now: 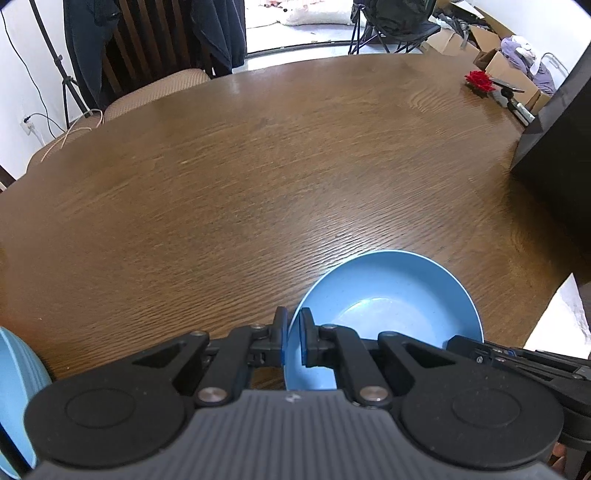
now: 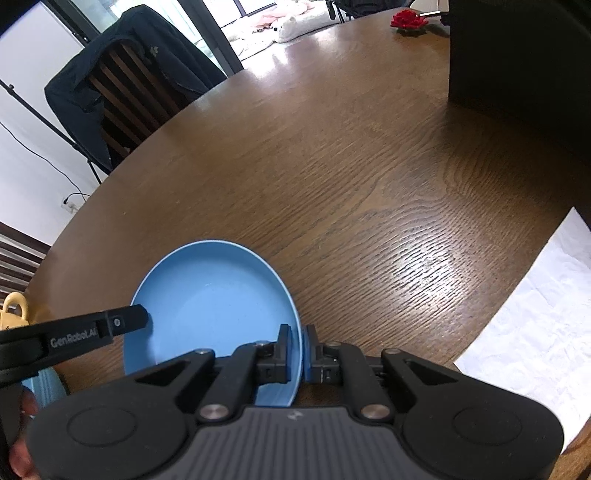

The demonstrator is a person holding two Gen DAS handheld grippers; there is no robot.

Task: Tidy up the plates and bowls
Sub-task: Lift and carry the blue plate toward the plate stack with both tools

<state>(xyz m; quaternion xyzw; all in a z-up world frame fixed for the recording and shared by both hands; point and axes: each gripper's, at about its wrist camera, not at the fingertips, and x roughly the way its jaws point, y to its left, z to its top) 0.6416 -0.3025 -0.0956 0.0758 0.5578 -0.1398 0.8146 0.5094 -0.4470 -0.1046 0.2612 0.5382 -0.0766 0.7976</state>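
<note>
A light blue shallow bowl point(image 1: 391, 306) sits low over the round wooden table point(image 1: 258, 166), near its front edge. My left gripper point(image 1: 293, 332) is shut on the bowl's left rim, one pad inside and one outside. My right gripper point(image 2: 300, 347) is shut on the opposite rim of the same bowl point(image 2: 210, 306). Each gripper shows in the other's view: the right gripper point(image 1: 480, 350) at the far rim, the left gripper point(image 2: 125, 321) over the near-left rim. I cannot tell whether the bowl rests on the table or hangs just above it.
A second, ribbed blue dish point(image 1: 14, 387) lies at the lower left, with a yellow cup point(image 2: 14, 314) near it. A black box point(image 2: 517, 74) stands at the right, a red flower point(image 2: 408, 18) behind it. White paper point(image 2: 535, 332) lies beyond the table's right edge. A jacket-draped chair point(image 2: 122, 74) stands behind the table.
</note>
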